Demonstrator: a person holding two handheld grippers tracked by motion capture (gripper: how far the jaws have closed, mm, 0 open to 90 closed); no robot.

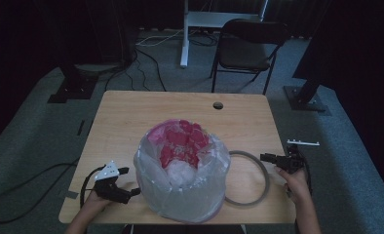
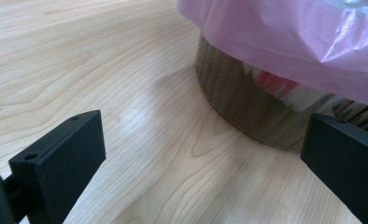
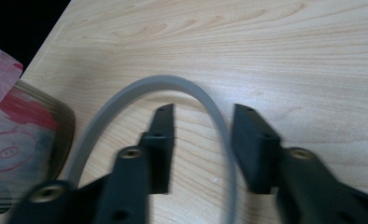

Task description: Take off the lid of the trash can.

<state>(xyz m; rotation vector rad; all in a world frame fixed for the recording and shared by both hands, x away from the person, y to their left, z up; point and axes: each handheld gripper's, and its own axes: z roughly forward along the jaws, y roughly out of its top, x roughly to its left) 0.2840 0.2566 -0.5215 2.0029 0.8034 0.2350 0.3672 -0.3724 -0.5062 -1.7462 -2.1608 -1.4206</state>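
**Grippers flank a bag-lined bin**

The grey ring (image 1: pixel 248 178) lies flat on the table (image 1: pixel 131 117), touching the bin (image 1: pixel 182 170)'s right side. The right gripper (image 3: pixel 203 140) straddles the ring's band, jaws parted, unclosed. Left of the bin, the left gripper (image 1: pixel 129 183) gapes wide, holding nothing.

Left gripper (image 1: pixel 126 181) is held low at the near left of the high view, the person's left hand (image 1: pixel 93 202) behind it, jaws spread wide and pointing right. Right gripper (image 1: pixel 267 158) is held at the right by the right hand (image 1: pixel 296 181), pointing left, jaws parted with a clear gap between them.
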